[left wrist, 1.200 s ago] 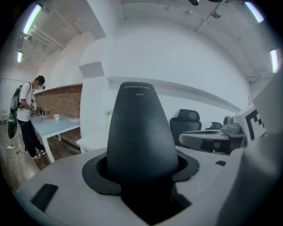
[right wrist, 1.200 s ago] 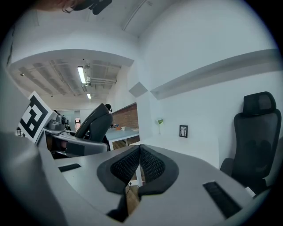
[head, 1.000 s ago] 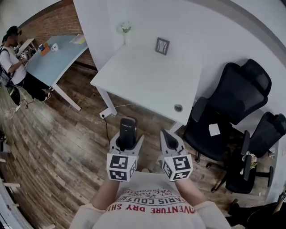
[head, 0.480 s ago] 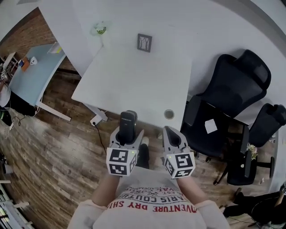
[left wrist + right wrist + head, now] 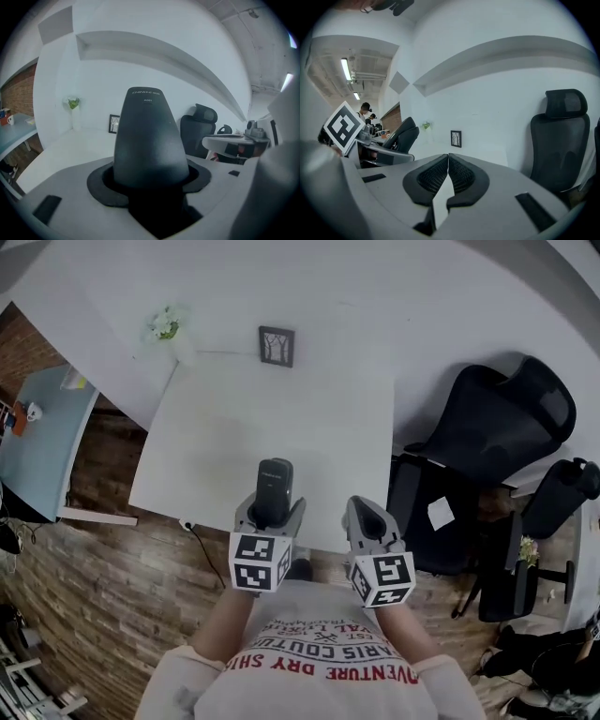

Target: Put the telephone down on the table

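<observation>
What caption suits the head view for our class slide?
Left gripper holds a black telephone at the near edge of the white table; right gripper shut, empty.

The person's shirt (image 5: 323,662) is showing red print upside down, partly reading "VENTURE DRY SH" and "ARIS COUTU". The telephone (image 5: 150,136) is carrying two small pale lines near its top, too faint to read.

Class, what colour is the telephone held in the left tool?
The telephone is black, clearest in the left gripper view.
</observation>
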A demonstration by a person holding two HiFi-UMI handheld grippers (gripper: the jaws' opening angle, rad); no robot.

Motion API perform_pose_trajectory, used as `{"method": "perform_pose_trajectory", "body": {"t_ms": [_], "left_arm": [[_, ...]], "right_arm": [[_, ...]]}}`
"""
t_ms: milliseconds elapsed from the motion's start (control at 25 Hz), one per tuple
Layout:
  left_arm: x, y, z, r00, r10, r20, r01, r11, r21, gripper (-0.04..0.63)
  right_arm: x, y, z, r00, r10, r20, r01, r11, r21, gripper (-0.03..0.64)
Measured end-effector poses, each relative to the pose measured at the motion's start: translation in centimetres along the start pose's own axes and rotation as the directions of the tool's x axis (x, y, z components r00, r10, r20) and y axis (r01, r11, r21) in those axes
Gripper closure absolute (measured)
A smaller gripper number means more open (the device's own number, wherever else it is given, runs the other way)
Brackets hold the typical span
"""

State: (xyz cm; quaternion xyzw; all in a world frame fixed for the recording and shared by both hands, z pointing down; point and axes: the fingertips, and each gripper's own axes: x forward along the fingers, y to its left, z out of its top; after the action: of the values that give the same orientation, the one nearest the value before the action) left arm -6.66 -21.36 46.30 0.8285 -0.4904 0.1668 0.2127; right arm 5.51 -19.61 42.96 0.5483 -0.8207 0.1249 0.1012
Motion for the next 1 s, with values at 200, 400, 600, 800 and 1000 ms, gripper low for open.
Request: {"method": "perform_pose_trajectory", "body": {"t_ms": [200, 400, 600, 800, 1000], "left_arm": [[4.5, 1.0, 0.8, 0.997, -0.036, -0.066, 0.036, 0.999, 0.012, 0.298], [8.3, 1.3, 0.0, 0.992, -0.058, -0.112, 0.057, 0.998, -0.016, 0.299], [12.0, 2.4, -2.1, 0.983, -0.037, -0.183, 0.030, 0.999, -0.040, 0.298], [16.4, 2.9, -4.5, 0.960, -0.032, -0.277, 0.005, 0.995, -0.100, 0.298], [20.9, 3.9, -6.0, 0.932, 0.011, -0.363, -0.038, 0.997, -0.068, 0.298]], "right_arm": [[4.2, -2.6, 0.6, 0.998, -0.052, -0.027, 0.052, 0.999, 0.003, 0.592], [7.0, -4.9, -0.3, 0.995, -0.074, -0.067, 0.076, 0.997, 0.025, 0.592], [9.3, -6.2, -1.0, 0.993, -0.062, -0.100, 0.066, 0.997, 0.041, 0.592], [10.8, -8.8, -1.7, 0.988, -0.049, -0.145, 0.059, 0.996, 0.067, 0.592], [13.0, -11.1, -3.3, 0.983, -0.026, -0.181, 0.041, 0.996, 0.081, 0.592]]}}
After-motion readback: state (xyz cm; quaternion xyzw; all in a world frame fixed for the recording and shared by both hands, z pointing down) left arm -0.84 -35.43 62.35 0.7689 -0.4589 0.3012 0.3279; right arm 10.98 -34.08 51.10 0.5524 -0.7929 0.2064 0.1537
